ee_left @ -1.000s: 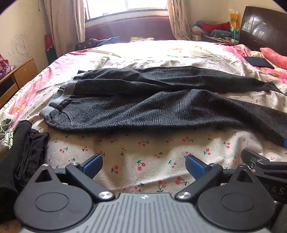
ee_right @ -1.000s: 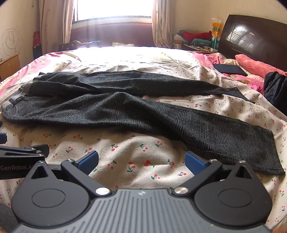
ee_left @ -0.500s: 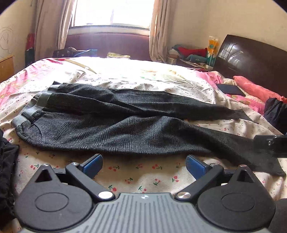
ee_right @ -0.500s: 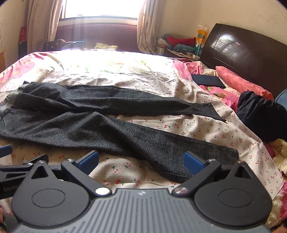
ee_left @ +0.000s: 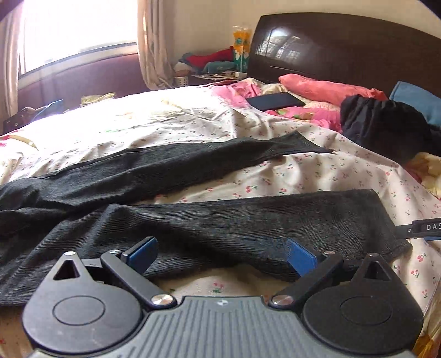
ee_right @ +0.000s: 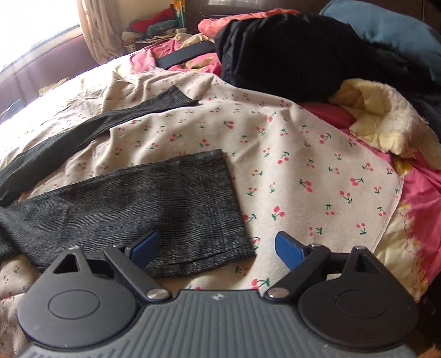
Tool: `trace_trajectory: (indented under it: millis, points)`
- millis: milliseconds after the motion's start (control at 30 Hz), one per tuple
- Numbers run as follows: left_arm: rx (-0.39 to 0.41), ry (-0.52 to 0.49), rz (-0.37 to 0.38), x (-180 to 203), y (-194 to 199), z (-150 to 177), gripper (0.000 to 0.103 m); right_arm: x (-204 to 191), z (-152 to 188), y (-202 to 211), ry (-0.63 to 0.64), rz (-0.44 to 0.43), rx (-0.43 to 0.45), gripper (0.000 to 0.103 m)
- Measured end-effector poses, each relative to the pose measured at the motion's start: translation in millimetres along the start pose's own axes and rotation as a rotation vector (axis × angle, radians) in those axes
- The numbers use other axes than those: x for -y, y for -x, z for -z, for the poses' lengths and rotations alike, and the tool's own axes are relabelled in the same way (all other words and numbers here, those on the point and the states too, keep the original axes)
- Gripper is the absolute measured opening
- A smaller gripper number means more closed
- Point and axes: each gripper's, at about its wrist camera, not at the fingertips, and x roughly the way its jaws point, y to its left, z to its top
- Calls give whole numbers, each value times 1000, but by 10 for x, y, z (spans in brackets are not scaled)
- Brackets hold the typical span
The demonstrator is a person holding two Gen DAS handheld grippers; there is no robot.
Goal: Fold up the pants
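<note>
Dark grey pants [ee_left: 209, 223] lie flat across the cherry-print bedsheet [ee_left: 317, 173], both legs stretched toward the right. My left gripper [ee_left: 220, 257] hovers wide open over the lower edge of the near leg, nothing pinched. In the right wrist view the near leg's cuff [ee_right: 193, 209] lies just in front of my right gripper [ee_right: 216, 249]. Its jaws are closing but still wide, with the cuff's corner lying between the fingers and no pad pressing on it. The far leg [ee_right: 91, 129] runs behind. The right gripper's tip [ee_left: 419, 228] shows at the left view's right edge.
A black garment heap [ee_right: 286, 52] and a yellow fleecy blanket [ee_right: 386, 118] sit near the dark headboard [ee_left: 344, 49]. A black tablet [ee_left: 275, 100], pink bedding [ee_left: 325, 88] and a blue pillow [ee_right: 386, 24] lie beyond. The window [ee_left: 77, 30] is at the far left.
Both grippers swept right along the pants toward the leg ends and rolled. The waistband left view; the near cuff now lies right before the right gripper.
</note>
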Motion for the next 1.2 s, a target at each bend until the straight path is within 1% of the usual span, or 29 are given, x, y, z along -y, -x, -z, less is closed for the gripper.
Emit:
trace_trajectory:
  millis: [33,67,100,167,233,267,300,333,367,400,467,533,567,633,667,700,733,767,800,833,867,900,933,967,1000,1067,1100,1133,1200]
  points:
    - [-14,-7,15,127,-60,-18,103,122,-5,-91,-21,-11,-12,89]
    - [-23,-18,31,246,-113,-25,103,244,-10,-179,-51,-33,-28,86]
    - [-29,-36,45,357,-160,-40,103,339,-14,-244,-78,-73,-36,84]
    - [-40,-101,60,584,-243,-56,103,427,-39,-341,-85,-162,-27,84]
    - [-63,-176,59,778,-325,-70,103,457,-88,-424,-74,-231,-30,80]
    - [-73,-202,57,845,-349,-73,103,478,-124,-446,-73,-276,-38,70]
    - [-81,-219,57,896,-356,-71,103,501,-143,-443,-76,-323,-47,58]
    - [-91,-236,57,945,-369,-71,103,532,-160,-461,-81,-385,-70,54]
    - [-98,-250,54,985,-371,-70,103,550,-160,-494,-83,-408,-90,53]
    - [-106,-266,46,1025,-378,-71,103,564,-157,-557,-77,-415,-108,49]
    - [-119,-296,25,1124,-392,-65,103,613,-155,-677,-76,-434,-125,45]
    - [-132,-323,29,1213,-382,-55,103,719,-167,-722,-115,-504,-128,45]
    - [-134,-341,35,1259,-372,-45,103,747,-166,-730,-120,-529,-130,42]
    - [-139,-403,53,1393,-404,-17,103,812,-156,-770,-156,-560,-156,23]
    - [-146,-430,64,1449,-425,-1,103,847,-151,-806,-199,-603,-190,13]
    - [-158,-454,72,1500,-451,16,103,862,-138,-811,-228,-631,-206,10]
    - [-175,-478,81,1553,-498,31,103,857,-140,-801,-245,-645,-212,9]
    - [-193,-495,101,1594,-542,43,103,847,-154,-788,-256,-639,-212,9]
    - [-212,-498,127,1630,-585,47,101,859,-203,-770,-287,-643,-206,8]
    - [-232,-493,157,1668,-635,41,93,883,-248,-744,-314,-652,-189,7]
    - [-254,-485,193,1723,-703,21,87,924,-350,-683,-331,-641,-139,6]
    - [-244,-486,207,1784,-746,-7,87,983,-439,-617,-349,-643,-115,4]
    - [-217,-489,224,1858,-788,-49,87,1028,-543,-545,-345,-632,-83,4]
    - [-209,-477,264,1922,-837,-105,87,1053,-648,-477,-332,-604,-56,0]
    - [-203,-460,299,1982,-880,-155,87,1073,-753,-399,-305,-553,-20,1]
    - [-217,-418,398,2168,-1022,-263,84,1109,-941,-322,-278,-492,8,0]
    - [-230,-398,440,2240,-1085,-288,83,1125,-1044,-277,-243,-395,50,0]
    - [-242,-394,477,2351,-1161,-307,81,1144,-1129,-285,-219,-329,66,0]
    - [-220,-432,468,2462,-1160,-320,78,1179,-1246,-317,-210,-240,51,0]
